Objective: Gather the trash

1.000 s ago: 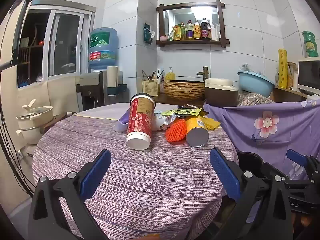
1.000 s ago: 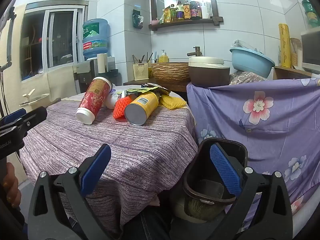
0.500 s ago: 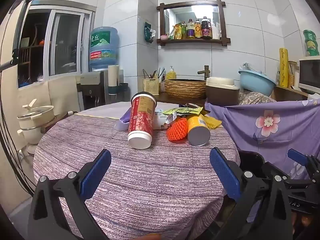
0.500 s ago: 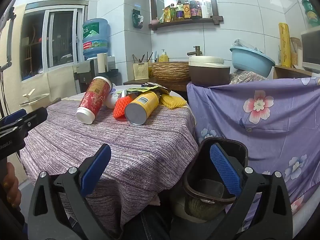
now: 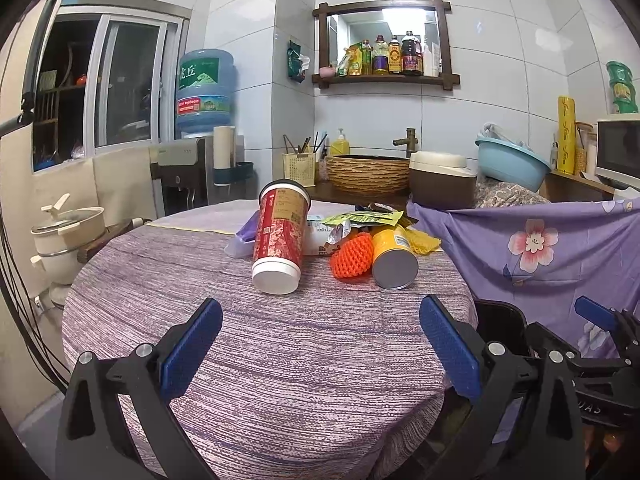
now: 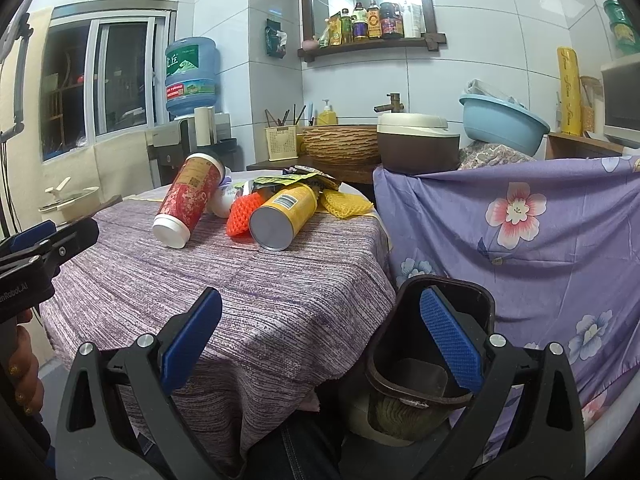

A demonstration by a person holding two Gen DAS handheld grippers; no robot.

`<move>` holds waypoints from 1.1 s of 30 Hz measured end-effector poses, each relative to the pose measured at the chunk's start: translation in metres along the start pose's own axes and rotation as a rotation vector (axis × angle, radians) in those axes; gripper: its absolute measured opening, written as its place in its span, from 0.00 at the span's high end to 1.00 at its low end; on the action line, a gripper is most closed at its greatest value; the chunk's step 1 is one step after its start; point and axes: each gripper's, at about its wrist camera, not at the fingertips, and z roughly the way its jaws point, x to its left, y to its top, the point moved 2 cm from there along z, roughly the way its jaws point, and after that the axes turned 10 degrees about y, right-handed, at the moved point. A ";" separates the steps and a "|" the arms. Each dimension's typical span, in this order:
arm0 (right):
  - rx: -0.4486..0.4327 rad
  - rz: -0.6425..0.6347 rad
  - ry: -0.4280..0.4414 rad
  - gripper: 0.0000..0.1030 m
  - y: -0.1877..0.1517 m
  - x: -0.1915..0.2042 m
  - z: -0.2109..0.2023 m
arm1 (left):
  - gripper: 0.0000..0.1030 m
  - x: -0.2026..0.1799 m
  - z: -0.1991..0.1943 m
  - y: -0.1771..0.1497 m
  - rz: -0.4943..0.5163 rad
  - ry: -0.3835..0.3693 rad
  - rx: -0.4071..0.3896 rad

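Both claws (image 5: 320, 332) (image 6: 320, 320) agape, empty

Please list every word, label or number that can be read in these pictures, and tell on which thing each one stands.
"虎丘": green label of the water bottle.
"nRobot.AI", start cut off: body of the left gripper.
Red cup, yellow can, shelf bottles, yellow roll: print too small or blurred to read.
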 end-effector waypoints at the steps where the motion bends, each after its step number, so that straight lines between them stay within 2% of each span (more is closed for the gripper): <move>1: 0.000 0.000 0.000 0.05 0.000 0.000 0.000 | 0.05 0.000 0.000 0.000 0.000 0.000 0.000; 33: 0.006 -0.006 0.007 0.05 -0.001 0.003 0.005 | 0.05 -0.002 0.002 0.000 0.009 0.004 0.002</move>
